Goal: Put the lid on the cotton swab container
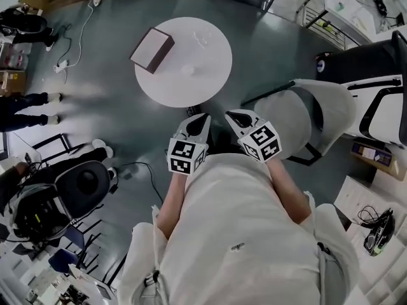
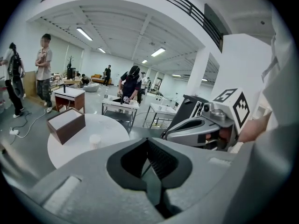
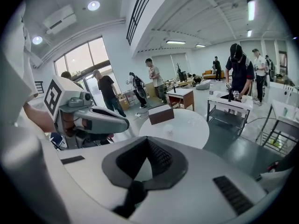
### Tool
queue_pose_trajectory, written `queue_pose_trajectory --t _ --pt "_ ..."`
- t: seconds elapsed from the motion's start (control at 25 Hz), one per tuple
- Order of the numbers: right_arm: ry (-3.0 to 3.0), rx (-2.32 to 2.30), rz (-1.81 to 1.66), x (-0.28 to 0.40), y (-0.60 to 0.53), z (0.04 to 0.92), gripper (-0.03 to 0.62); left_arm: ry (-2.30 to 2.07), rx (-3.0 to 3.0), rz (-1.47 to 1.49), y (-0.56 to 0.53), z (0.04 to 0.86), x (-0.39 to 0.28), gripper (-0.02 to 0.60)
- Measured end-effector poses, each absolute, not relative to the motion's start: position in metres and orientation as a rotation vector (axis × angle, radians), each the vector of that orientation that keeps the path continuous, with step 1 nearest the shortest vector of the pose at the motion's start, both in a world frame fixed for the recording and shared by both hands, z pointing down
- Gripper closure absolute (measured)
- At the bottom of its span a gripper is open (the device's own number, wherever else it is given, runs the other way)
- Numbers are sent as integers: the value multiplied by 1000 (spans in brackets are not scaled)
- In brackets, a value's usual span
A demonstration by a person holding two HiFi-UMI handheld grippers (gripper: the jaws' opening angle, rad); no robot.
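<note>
Left tool (image 1: pixel 205 117), right tool (image 1: pixel 230 114): both closed.

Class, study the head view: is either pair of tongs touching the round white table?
No, the left tongs and right tongs hang over the floor, short of the round table.

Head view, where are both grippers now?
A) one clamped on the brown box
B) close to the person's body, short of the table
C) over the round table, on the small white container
B: the left gripper and right gripper sit just in front of the person's torso, short of the round table, and each gripper view shows its jaws together with nothing between them.
</note>
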State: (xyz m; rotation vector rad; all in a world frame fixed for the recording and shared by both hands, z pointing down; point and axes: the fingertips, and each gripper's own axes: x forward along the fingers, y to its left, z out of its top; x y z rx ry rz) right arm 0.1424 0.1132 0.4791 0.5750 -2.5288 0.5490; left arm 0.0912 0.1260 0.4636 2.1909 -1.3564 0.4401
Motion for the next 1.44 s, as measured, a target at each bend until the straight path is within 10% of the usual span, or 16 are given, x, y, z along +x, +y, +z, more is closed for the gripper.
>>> queue_pose_trajectory --t 1.44 --pt "-2678 469 480 128 196 430 589 -1433 2166 365 212 441 89 572"
